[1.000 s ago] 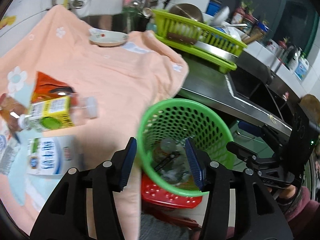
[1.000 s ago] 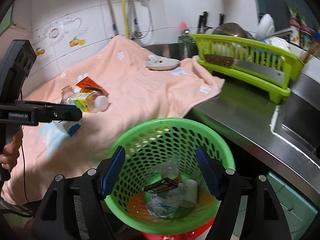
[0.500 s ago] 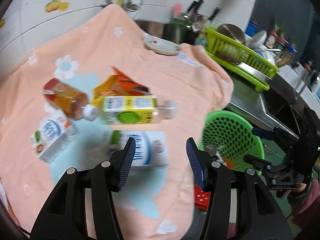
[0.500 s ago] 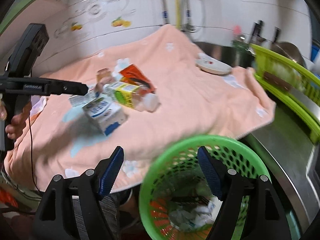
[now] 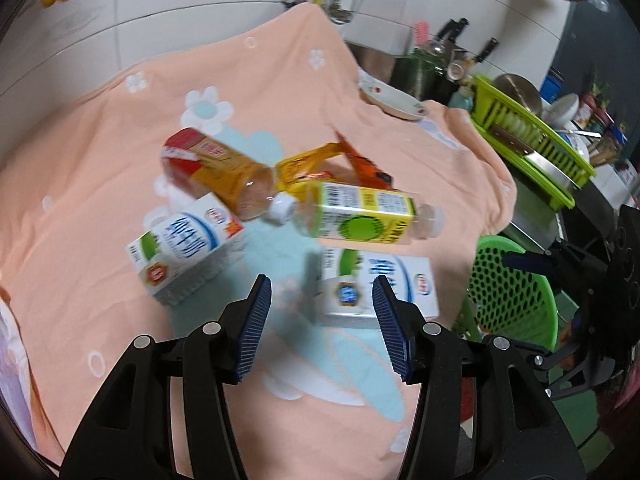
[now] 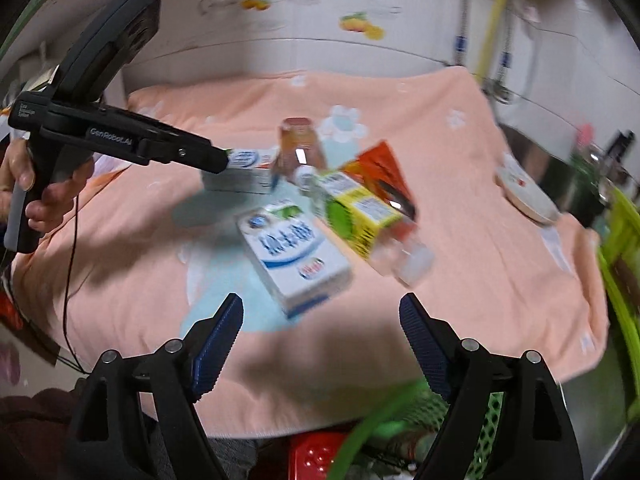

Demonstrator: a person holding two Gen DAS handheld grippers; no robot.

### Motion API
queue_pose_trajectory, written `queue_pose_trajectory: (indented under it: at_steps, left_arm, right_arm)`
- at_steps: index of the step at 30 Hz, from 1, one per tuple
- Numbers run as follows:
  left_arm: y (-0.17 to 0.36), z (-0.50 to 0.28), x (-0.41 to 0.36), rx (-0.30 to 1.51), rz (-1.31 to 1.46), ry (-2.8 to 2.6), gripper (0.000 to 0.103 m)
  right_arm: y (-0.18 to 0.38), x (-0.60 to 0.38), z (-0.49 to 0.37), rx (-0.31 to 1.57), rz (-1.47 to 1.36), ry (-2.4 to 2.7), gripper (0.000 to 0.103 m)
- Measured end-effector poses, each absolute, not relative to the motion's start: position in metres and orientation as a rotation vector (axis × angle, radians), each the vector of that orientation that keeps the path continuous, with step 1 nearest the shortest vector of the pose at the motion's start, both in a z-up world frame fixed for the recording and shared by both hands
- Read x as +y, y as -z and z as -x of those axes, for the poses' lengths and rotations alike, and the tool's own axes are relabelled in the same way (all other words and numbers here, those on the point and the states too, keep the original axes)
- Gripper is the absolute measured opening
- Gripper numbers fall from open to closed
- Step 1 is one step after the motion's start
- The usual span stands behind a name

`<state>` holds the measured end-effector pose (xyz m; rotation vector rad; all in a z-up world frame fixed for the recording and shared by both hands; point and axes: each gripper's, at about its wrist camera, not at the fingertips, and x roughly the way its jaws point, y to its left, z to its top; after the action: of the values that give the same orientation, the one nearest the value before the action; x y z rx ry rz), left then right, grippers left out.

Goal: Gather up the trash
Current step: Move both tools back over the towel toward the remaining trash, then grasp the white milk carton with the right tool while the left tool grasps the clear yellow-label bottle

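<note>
Yellow-label bottle [image 5: 366,218] flat, cap rightward

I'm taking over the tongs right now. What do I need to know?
Left tongs: open, empty, above the cloth near a milk carton.
Right tongs: empty, jaws have just been opening, aimed at that same carton.
On the peach cloth: two milk cartons, two plastic bottles, an orange wrapper.
Green basket off the cloth's edge already holds some trash.
Left to do: all five pieces.
</note>
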<state>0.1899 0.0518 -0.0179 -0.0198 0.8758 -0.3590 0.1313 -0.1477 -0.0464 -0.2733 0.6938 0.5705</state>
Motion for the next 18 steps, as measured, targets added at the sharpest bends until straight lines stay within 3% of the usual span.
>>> queue_pose_trajectory:
  at_steps: [18]
  left_arm:
    - [0.037,-0.202,0.096,0.912,0.051,0.303,0.053]
  right_arm:
    - [0.074,-0.075,-0.207,0.798,0.469,-0.767,0.078]
